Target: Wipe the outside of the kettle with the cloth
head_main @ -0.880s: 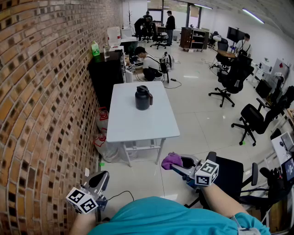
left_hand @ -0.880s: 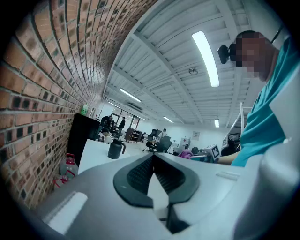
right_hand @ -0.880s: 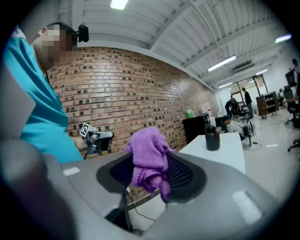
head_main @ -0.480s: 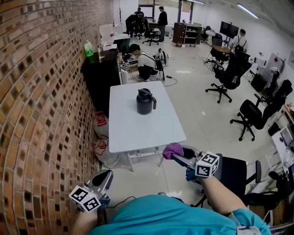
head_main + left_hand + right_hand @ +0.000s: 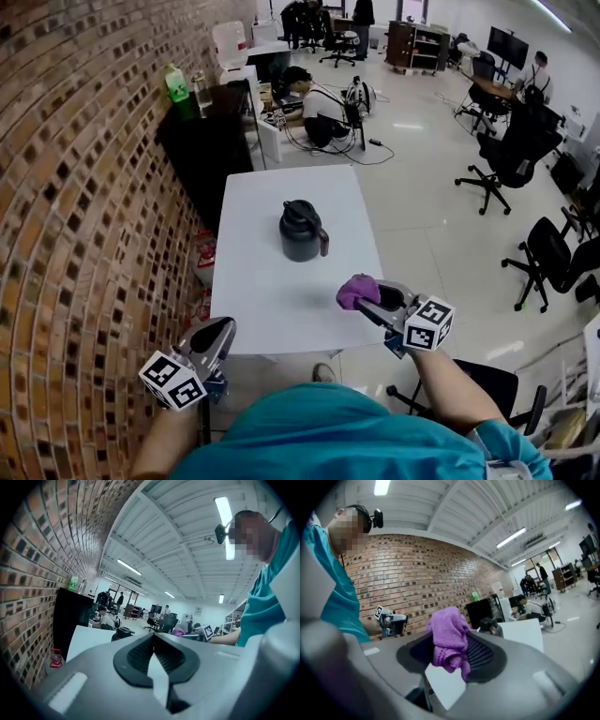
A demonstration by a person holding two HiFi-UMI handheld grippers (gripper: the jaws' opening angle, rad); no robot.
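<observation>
Since the earlier frames both grippers have closed on the table (image 5: 281, 314). The right gripper (image 5: 367, 298), previously over bare floor short of it, now hangs above its near edge. The left gripper (image 5: 221, 330) has come level with the near left corner.

Left gripper: the left gripper view shows the jaw tips meeting, with only a thin wedge of light lower down between the pads (image 5: 136, 653). Nothing is held. It sits low and off the table, with the brick wall (image 5: 84, 187) on its outer side.

Right gripper: the jaws are clamped on the purple cloth (image 5: 356, 291). In the right gripper view the cloth (image 5: 449, 639) stands bunched above the pads (image 5: 480, 652), with a fold hanging down in front of them.

Kettle (image 5: 302, 231): dark, upright, lid on, handle turned toward the right gripper's side. It stands near the middle of the table, ahead of both grippers and well apart from the cloth. Neither tool touches it. It appears small beyond the jaw tips in both gripper views (image 5: 123, 632) (image 5: 490, 625).

Beyond the table's far end, a black cabinet (image 5: 211, 141) stands against the wall with a green bottle (image 5: 175, 82) on top. A person (image 5: 314, 98) crouches on the floor near it. Office chairs (image 5: 511, 159) stand far off on the right gripper's side.
</observation>
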